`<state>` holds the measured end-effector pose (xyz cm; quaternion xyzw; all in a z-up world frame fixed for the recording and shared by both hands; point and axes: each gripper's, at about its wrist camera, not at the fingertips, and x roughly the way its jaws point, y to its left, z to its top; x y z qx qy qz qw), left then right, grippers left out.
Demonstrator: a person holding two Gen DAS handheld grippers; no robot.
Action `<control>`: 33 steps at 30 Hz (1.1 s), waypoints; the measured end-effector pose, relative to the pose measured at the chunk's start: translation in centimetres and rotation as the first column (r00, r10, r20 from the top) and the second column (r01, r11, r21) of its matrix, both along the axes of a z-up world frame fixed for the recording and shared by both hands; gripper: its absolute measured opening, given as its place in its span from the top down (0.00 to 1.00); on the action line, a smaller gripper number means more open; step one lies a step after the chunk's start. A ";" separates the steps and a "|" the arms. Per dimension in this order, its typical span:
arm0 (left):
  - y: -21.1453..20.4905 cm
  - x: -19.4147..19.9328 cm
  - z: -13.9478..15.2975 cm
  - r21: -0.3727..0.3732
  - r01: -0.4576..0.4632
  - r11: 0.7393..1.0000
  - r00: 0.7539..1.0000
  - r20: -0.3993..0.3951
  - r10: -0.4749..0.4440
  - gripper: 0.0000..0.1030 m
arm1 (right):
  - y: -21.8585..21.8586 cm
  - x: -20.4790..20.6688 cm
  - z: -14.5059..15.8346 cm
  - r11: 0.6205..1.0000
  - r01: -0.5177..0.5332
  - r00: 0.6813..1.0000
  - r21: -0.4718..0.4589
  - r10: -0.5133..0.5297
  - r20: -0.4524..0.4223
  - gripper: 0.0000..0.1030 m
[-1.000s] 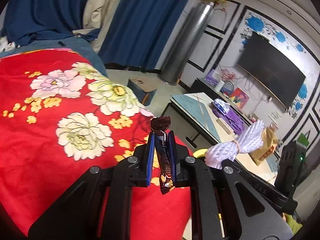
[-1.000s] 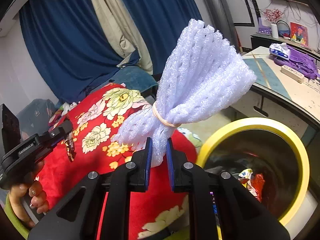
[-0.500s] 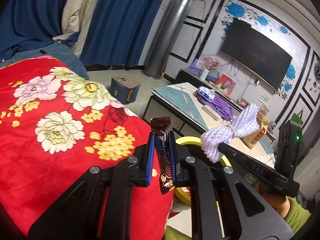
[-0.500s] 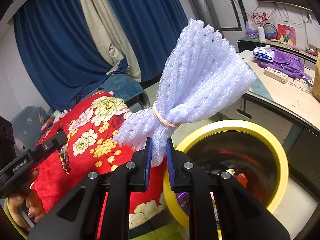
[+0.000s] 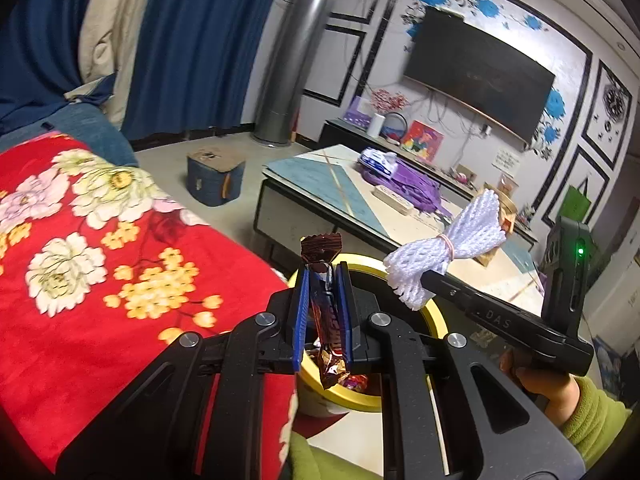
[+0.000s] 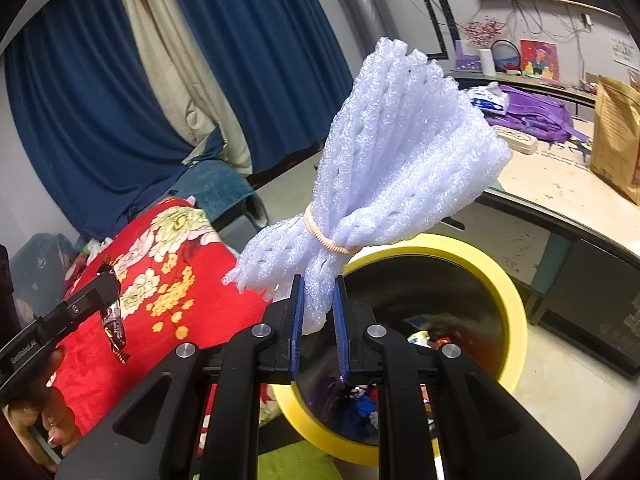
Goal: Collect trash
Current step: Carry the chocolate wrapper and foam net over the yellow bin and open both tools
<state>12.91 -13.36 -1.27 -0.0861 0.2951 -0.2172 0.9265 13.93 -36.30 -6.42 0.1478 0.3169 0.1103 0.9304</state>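
Right now we hold two pieces of trash. Our left gripper (image 5: 323, 312) has its jaws clamped on a brown candy wrapper (image 5: 326, 320), which stands upright between the blue pads at lower centre of the left view; its crimped top sticks up above the fingertips and its shiny lower end hangs below them. Our right gripper (image 6: 318, 312) has its jaws pressed together on the lower end of a white foam net (image 6: 384, 168), a bundle cinched at the waist by a pale rubber band (image 6: 326, 236) and fanning out toward the upper centre of the right view. Just behind and below both grippers sits a bin with a yellow rim (image 6: 516, 320); in the right view it fills the lower right, with mixed scraps inside. In the left view the wrapper lies over the bin's near rim (image 5: 352, 400), and the foam net (image 5: 444, 252) shows at centre right. A red flowered blanket (image 5: 100, 280) covers the left side, a low table (image 5: 320, 176) stands behind the bin, and blue curtains (image 5: 192, 40) hang at upper left.
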 end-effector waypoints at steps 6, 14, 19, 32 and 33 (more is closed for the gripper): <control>-2.5 0.6 -0.3 0.025 0.046 0.999 0.999 -0.004 -0.046 0.92 | -1.9 -0.4 -1.1 0.999 0.037 0.999 0.008 -0.036 -0.024 0.86; -5.6 1.4 -1.1 0.063 0.103 0.993 0.995 -0.014 -0.102 0.92 | -3.4 -0.8 -2.6 0.998 0.064 0.996 0.009 -0.064 -0.062 0.86; -6.9 2.1 -1.7 0.080 0.124 0.989 0.992 -0.021 -0.122 0.92 | -3.7 -0.9 -3.7 0.998 0.057 0.993 0.001 -0.056 -0.103 0.86; -9.0 4.1 -3.0 0.114 0.154 0.982 0.988 -0.049 -0.149 0.92 | -2.9 -1.0 -6.4 1.000 0.016 0.979 0.002 -0.016 -0.202 0.86; -9.2 4.4 -3.1 0.115 0.156 0.981 0.987 -0.051 -0.151 0.92 | -2.8 -1.0 -6.5 1.000 0.014 0.978 0.004 -0.013 -0.206 0.86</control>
